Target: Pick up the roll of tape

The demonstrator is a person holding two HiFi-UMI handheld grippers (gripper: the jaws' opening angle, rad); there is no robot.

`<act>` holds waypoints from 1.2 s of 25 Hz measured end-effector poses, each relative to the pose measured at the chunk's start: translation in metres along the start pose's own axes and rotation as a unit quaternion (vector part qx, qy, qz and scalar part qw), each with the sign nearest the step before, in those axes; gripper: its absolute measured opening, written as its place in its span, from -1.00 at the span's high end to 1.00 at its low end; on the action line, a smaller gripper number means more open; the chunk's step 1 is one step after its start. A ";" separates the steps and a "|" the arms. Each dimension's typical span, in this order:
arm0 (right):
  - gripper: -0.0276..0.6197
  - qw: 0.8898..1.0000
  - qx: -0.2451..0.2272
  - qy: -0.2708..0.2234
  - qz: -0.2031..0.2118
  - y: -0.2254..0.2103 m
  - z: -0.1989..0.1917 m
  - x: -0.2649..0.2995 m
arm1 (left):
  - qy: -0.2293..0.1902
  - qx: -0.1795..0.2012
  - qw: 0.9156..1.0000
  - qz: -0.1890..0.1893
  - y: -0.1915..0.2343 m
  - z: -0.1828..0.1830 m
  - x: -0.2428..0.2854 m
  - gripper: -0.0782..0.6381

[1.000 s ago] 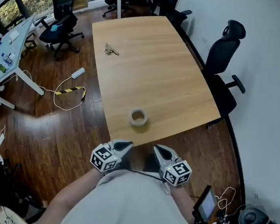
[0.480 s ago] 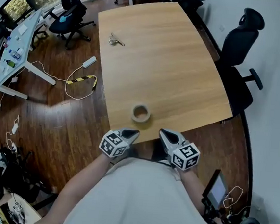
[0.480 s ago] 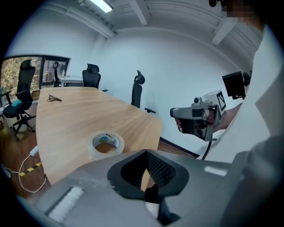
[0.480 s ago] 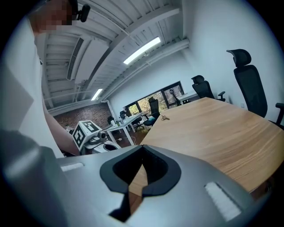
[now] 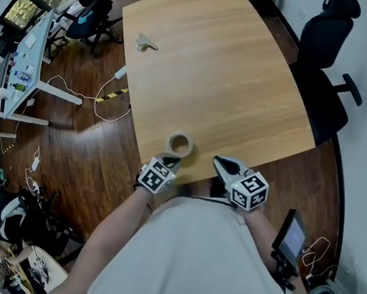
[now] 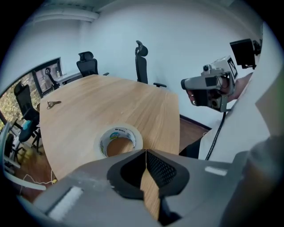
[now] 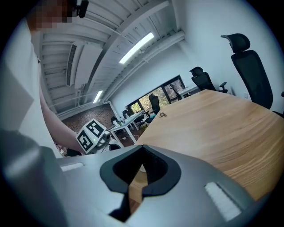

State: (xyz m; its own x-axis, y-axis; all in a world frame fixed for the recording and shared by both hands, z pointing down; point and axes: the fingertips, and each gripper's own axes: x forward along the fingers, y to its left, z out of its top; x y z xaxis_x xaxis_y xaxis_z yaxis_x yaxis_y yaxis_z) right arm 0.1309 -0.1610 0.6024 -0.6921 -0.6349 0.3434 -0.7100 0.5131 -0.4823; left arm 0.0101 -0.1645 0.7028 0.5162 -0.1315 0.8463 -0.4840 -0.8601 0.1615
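Near the near edge of the bench [image 5: 229,76] lies the tape [image 5: 180,144], flat with its hole up, just ahead of our left tongs [image 5: 169,158]. Both tongs are closed and empty (the right tongs [image 5: 225,161] hang off to the side, over the same edge). We should spread the left jaws first, then lower one jaw into the hole and one outside the wall, and squeeze squarely so the roll doesn't skid on the smooth wood.

Head view looks steeply down on the table [image 5: 229,70] both tool views share
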 end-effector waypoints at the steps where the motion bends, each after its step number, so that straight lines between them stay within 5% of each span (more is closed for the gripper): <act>1: 0.90 1.000 0.001 0.003 0.004 -0.004 0.000 0.002 | 0.013 0.006 1.000 0.003 0.003 0.001 0.003 0.72; 6: 0.90 1.000 0.003 0.011 0.017 -0.015 0.002 0.011 | 0.054 0.035 0.998 0.008 0.011 0.008 0.015 0.45; 10: 0.90 1.000 0.008 0.014 0.026 -0.024 0.008 0.010 | 0.089 0.022 0.996 0.009 0.011 0.015 0.031 0.29; 14: 0.90 0.999 0.013 0.018 0.031 -0.037 0.014 0.009 | 0.133 -0.093 0.986 0.045 0.028 0.017 0.041 0.27; 17: 0.90 0.999 0.016 0.021 0.036 -0.045 0.015 0.009 | 0.122 -0.168 0.977 0.042 0.033 0.026 0.049 0.25; 30: 0.90 0.998 0.026 0.028 0.050 -0.061 0.012 0.009 | 0.109 -0.237 0.961 0.093 0.050 0.030 0.059 0.40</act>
State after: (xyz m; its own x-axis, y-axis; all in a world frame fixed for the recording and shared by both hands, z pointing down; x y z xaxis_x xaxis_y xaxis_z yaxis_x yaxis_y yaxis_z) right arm 0.1689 -0.2049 0.6256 -0.7662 -0.5480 0.3357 -0.6305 0.5399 -0.5577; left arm 0.0375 -0.2301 0.7453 0.2547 -0.1102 0.9607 -0.8477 -0.5035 0.1669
